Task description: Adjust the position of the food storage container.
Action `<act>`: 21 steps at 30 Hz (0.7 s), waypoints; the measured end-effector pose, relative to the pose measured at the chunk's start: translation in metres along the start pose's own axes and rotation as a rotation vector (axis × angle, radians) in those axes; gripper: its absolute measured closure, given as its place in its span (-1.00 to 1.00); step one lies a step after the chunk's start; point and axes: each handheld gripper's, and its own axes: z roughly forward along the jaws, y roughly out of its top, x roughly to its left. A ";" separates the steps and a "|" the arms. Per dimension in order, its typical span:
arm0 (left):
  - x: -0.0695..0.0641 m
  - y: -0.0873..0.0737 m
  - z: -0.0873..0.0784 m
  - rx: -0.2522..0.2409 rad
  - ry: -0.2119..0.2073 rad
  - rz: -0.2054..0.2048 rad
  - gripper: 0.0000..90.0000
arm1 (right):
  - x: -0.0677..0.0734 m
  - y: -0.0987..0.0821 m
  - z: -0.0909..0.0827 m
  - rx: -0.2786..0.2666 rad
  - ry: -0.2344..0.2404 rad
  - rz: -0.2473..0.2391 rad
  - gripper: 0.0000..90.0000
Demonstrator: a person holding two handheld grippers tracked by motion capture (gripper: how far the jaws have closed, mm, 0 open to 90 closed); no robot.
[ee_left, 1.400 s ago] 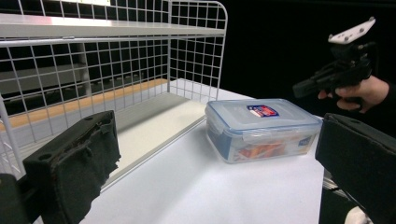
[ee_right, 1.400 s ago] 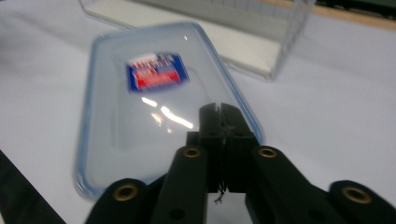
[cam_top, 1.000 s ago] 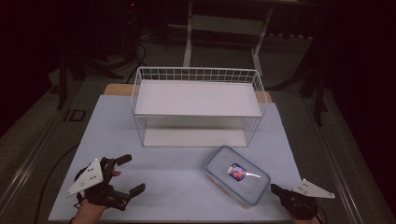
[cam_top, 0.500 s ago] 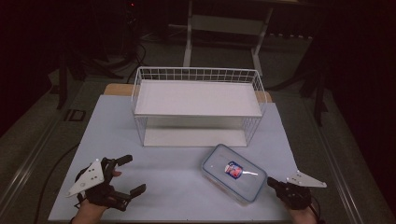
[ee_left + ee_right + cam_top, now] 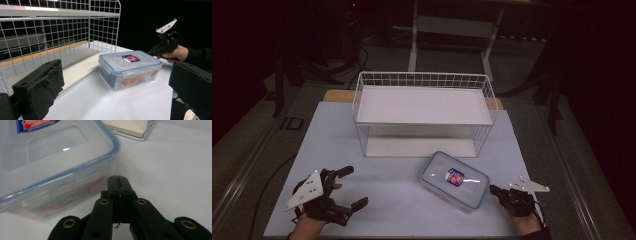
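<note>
Down at the near edge, the left tongs [image 5: 351,191] sit spread wide over the white worktop [image 5: 387,200] with nothing in them. Over on the right, the right tongs [image 5: 493,189] are pinched fully together, empty, tips just beside the corner of the clear lidded food box [image 5: 454,180], can't tell if they're touching it. Box sits flat, lid on, just in front of the white wire rack [image 5: 422,112] further back.

Clear box [image 5: 454,180] with blue-rimmed lid, red-blue label; white wire rack [image 5: 424,111].
</note>
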 end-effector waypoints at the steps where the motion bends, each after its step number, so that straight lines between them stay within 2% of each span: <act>1: 0.000 0.000 0.000 0.000 0.000 0.000 -1.00 | 0.000 0.000 0.000 0.000 0.000 0.000 1.00; 3: 0.000 0.000 0.001 0.001 -0.001 0.002 -1.00 | 0.002 0.001 0.004 0.011 0.017 -0.009 1.00; 6: -0.001 0.000 0.001 0.000 -0.003 0.003 -1.00 | 0.004 0.004 0.009 0.024 0.009 -0.026 1.00; 8: -0.001 0.000 0.000 -0.001 -0.002 0.002 -1.00 | 0.004 0.007 0.014 0.026 0.020 -0.021 1.00; 12: 0.000 0.000 0.001 -0.001 -0.002 0.000 -1.00 | 0.006 0.015 0.023 0.032 0.025 -0.048 1.00; 15: -0.001 0.000 0.001 0.001 -0.004 0.003 -1.00 | 0.007 0.022 0.033 0.033 0.042 -0.046 1.00; 21: 0.000 -0.001 0.001 0.002 -0.004 0.002 -1.00 | 0.008 0.035 0.052 0.028 0.039 -0.050 1.00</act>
